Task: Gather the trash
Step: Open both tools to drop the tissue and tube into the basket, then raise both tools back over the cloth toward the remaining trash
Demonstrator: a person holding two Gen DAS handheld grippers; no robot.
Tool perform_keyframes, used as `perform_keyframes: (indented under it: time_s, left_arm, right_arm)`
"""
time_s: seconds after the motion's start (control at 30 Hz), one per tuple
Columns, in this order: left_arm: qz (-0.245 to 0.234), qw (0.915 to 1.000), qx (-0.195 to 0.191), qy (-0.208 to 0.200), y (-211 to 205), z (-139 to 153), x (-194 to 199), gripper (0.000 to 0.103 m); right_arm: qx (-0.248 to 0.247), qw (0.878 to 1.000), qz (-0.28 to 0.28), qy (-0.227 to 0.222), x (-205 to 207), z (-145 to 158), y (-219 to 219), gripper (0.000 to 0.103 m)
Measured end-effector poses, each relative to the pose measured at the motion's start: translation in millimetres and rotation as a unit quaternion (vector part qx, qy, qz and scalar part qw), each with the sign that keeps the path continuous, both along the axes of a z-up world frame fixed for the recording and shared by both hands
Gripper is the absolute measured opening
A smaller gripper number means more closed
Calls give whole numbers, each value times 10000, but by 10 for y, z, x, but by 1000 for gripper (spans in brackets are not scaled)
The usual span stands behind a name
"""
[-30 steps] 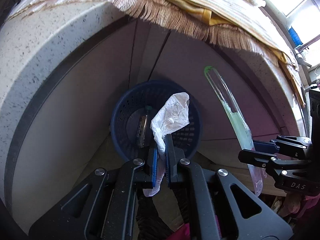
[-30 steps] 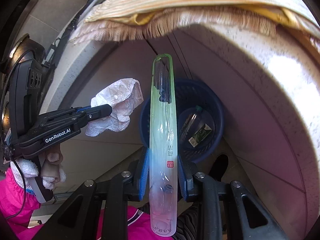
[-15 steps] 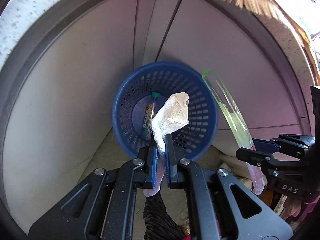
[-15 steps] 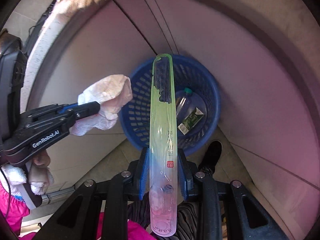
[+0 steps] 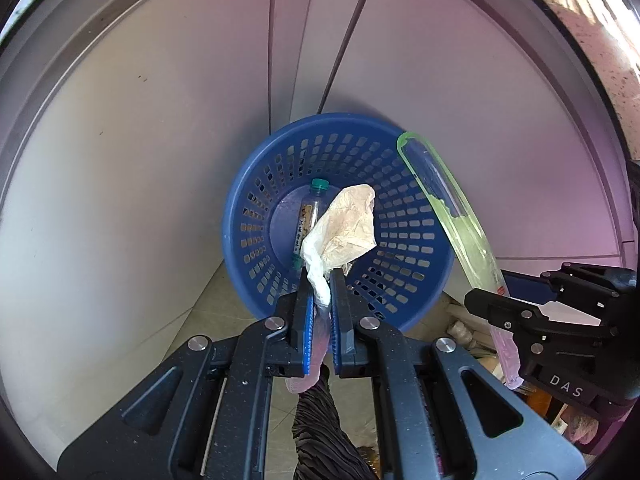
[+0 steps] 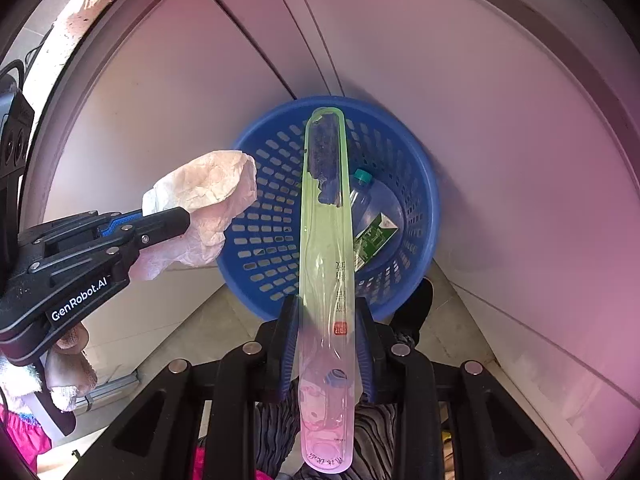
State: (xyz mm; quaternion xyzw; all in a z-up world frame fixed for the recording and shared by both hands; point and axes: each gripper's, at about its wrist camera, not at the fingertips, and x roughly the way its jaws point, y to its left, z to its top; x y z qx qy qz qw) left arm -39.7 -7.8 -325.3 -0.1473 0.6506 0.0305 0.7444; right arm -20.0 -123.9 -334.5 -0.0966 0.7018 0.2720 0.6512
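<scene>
A blue perforated basket (image 5: 404, 216) (image 6: 416, 184) stands on the floor against a pale cabinet. A plastic bottle with a green cap (image 5: 310, 212) (image 6: 360, 200) lies in it, beside a green carton (image 6: 374, 240). My left gripper (image 5: 320, 280) is shut on a crumpled white tissue (image 5: 348, 228) (image 6: 208, 192), held over the basket's near rim. My right gripper (image 6: 326, 312) is shut on a long clear wrapper with a green edge (image 6: 326, 240) (image 5: 452, 216), which points over the basket.
Pale cabinet doors (image 5: 160, 120) rise behind the basket under a speckled counter edge (image 5: 600, 40) with a fringed cloth. Tiled floor (image 5: 224, 312) lies in front. Clutter (image 5: 472, 336) sits at the lower right.
Both grippers have moved down and closer to the basket, still holding the tissue and the wrapper. The counter and cloth have slid out of the top of view.
</scene>
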Motion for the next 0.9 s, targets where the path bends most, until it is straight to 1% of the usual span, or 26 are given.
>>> perform_keyframes:
  time_s: [0.1,0.13,0.3,0.37,0.43,0.47,0.53,0.57,0.6,0.8,0.9]
  left_arm:
    - [16,10000,26,18,-3,7,3,4]
    - [26,10000,33,23,-1,5,10,4]
    - [39,10000,35,64,3,12,30,5]
    - [45,9999,19,94,7,9,43,12]
    - [53,10000,28,68,6,26,50,27]
    - [54,10000,40,44,5,35,50,32]
    - [62,10000,57,6,6,58,53,50]
    - [78,9999,68,-12,9,71,50,53]
    - [96,9999,63,-44,18,84,45,55]
    - [157,9998,40,-71,123,117,11,55]
    - [195,9998,29,-95,180,152,3,55]
  right_arm:
    - [-30,10000,19,-62,-20,12,2,27]
    - [-31,10000,20,-74,-67,-32,-23,27]
    - [-46,9998,-13,-191,-77,26,-39,29]
    - [-35,9997,-47,-242,-51,33,-41,30]
    - [-10,9996,-50,-284,-43,43,-46,32]
    - [-8,9996,-50,-293,-35,58,-53,35]
    - [-18,9994,-74,-342,-20,87,-61,54]
    - [-13,9993,-91,-366,-7,94,-69,56]
    - [-5,9993,-103,-366,-9,108,-80,56]
    - [28,9993,-101,-372,20,201,-43,56]
    - [60,9992,-82,-383,27,234,-49,58]
